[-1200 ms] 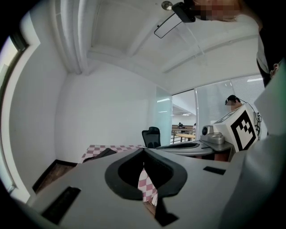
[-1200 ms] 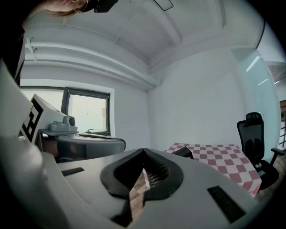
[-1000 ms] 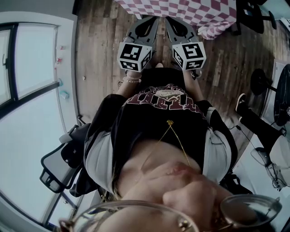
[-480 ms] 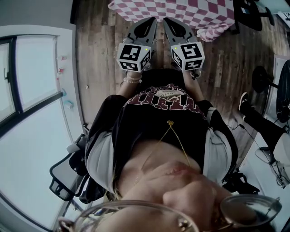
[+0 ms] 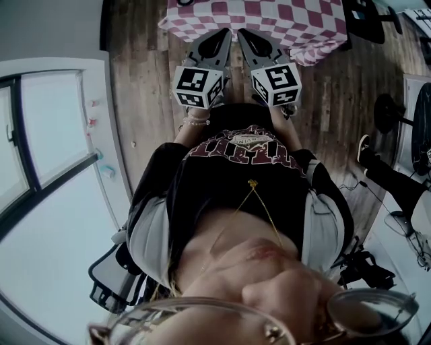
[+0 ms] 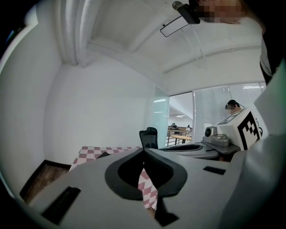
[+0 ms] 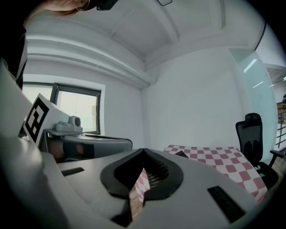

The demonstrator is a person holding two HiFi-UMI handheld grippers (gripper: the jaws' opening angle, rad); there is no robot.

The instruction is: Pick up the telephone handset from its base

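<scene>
No telephone handset or base can be told for sure. A small dark thing (image 7: 181, 154) lies on the red-and-white checkered table (image 7: 214, 161), too small to identify. In the head view the table (image 5: 269, 17) lies at the top, just beyond both grippers. My left gripper (image 5: 225, 32) and right gripper (image 5: 241, 32) are held side by side in front of the person's body, pointing at the table's near edge. The left gripper (image 6: 143, 150) has its jaw tips together with nothing between them. The right gripper (image 7: 144, 150) looks the same, tips touching and empty.
Wooden floor (image 5: 145, 87) lies between the person and the table. A black office chair (image 5: 111, 283) stands behind at the left, next to a large window (image 5: 47, 114). Another black chair (image 7: 251, 129) stands by the table. A round stool (image 5: 387, 114) and someone's leg (image 5: 380, 172) are at the right.
The person has stepped toward the table: more of the checkered cloth shows at the top, and the chair behind has slid lower. Both grippers keep the same shut pose.
</scene>
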